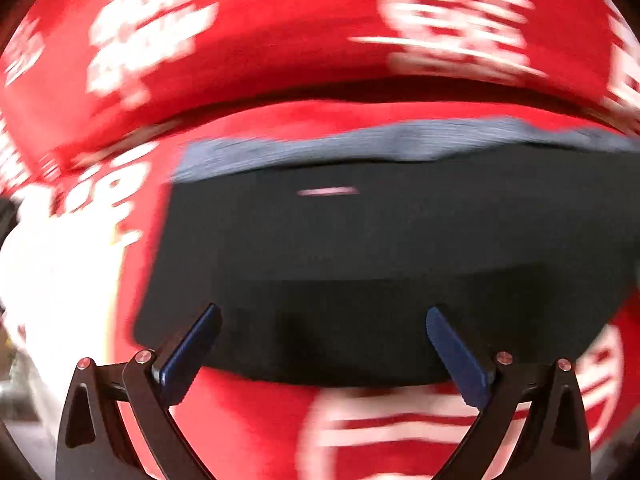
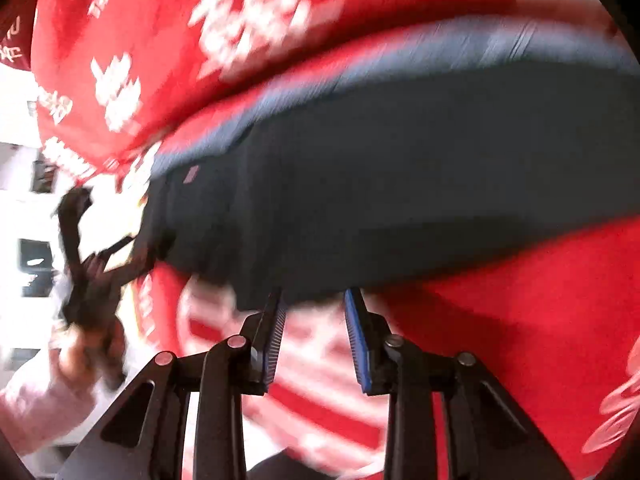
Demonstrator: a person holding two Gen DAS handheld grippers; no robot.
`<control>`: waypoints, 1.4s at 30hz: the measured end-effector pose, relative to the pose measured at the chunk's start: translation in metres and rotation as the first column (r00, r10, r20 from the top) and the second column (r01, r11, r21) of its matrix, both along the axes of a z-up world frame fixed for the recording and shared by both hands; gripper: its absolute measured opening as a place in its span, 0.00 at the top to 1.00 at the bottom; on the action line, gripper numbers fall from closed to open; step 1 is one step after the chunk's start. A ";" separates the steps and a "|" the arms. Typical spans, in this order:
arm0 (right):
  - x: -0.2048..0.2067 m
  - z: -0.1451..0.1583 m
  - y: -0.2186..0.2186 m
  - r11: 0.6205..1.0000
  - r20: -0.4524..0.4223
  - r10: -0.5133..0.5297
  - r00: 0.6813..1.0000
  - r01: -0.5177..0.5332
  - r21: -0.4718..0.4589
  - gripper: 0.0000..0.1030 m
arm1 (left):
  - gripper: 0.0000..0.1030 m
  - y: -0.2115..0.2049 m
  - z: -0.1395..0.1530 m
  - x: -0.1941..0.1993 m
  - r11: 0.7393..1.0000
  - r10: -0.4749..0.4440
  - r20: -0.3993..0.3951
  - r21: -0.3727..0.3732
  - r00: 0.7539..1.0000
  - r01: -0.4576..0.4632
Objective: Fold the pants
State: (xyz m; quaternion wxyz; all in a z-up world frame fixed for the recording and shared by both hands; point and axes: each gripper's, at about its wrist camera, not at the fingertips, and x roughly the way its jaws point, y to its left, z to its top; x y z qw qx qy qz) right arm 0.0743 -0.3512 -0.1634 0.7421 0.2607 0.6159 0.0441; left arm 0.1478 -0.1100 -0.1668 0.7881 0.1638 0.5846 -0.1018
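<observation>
Dark navy folded pants [image 1: 360,264]: a compact rectangular bundle lying on a red cloth printed with white lettering [image 1: 280,40], which covers the whole work surface. A lighter blue band [image 1: 400,140] runs along the bundle's far edge, and a small pale tag [image 1: 327,191] sits on the top face near that band. Both views are smeared by motion blur, so the white print cannot be read.

Left gripper [image 1: 322,316]: black arms with blue pads, fingers wide apart, tips over the near edge of the pants and holding nothing. In the right wrist view the same gripper [image 2: 160,240] shows at the left end of the bundle, blurred, carried by a hand in a pale sleeve [image 2: 80,360]; contact with the fabric cannot be told there.

Right gripper [image 2: 316,294]: black arms with ribbed blue pads, fingers moderately apart and empty, tips just at the near edge of the pants, above a white-striped patch of the red cloth.
</observation>
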 end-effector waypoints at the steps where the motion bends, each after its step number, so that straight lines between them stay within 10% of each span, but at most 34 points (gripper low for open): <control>1: 0.010 0.001 -0.009 1.000 0.008 -0.006 1.000 0.006 -0.029 0.68 | 0.00 -0.026 -0.005 -0.006 0.999 -0.046 -0.008 -0.021 0.999 0.045; 6: 0.027 -0.036 -0.028 0.979 -0.027 0.110 0.994 -0.113 -0.167 0.68 | 0.00 -0.069 -0.035 -0.022 0.998 -0.055 0.030 -0.023 0.998 0.056; 10: 0.012 -0.025 -0.032 0.981 -0.046 0.105 0.993 -0.111 -0.161 0.68 | 0.00 -0.035 -0.032 -0.006 0.996 0.047 -0.101 -0.072 0.994 -0.054; 16: 0.083 0.002 -0.014 0.982 0.060 0.177 0.982 -0.173 -0.077 0.67 | 0.00 -0.020 0.001 0.065 1.000 0.027 0.073 0.004 0.997 -0.027; 21: 0.154 -0.042 0.046 0.966 0.001 0.256 0.967 -0.255 -0.049 0.67 | 0.00 0.019 -0.038 0.126 0.977 0.156 0.098 0.131 0.983 -0.168; 23: 0.164 -0.060 0.053 0.959 -0.027 0.259 0.965 -0.261 -0.107 0.72 | 0.00 0.040 -0.046 0.133 0.977 0.206 0.087 0.030 0.975 -0.209; 28: 0.180 -0.071 0.027 0.975 0.015 0.146 0.989 -0.142 -0.170 0.82 | 0.00 0.054 -0.046 0.144 0.971 0.230 0.109 0.045 0.967 -0.236; 33: 0.165 -0.052 -0.001 0.976 0.002 0.071 0.997 -0.069 -0.206 0.77 | 0.00 0.065 -0.037 0.142 0.953 0.291 0.082 0.065 0.953 -0.297; 42: 0.081 -0.023 -0.026 0.961 0.009 0.043 0.999 -0.039 -0.273 0.75 | 0.00 -0.011 -0.010 0.051 0.994 0.094 0.032 0.044 0.995 -0.096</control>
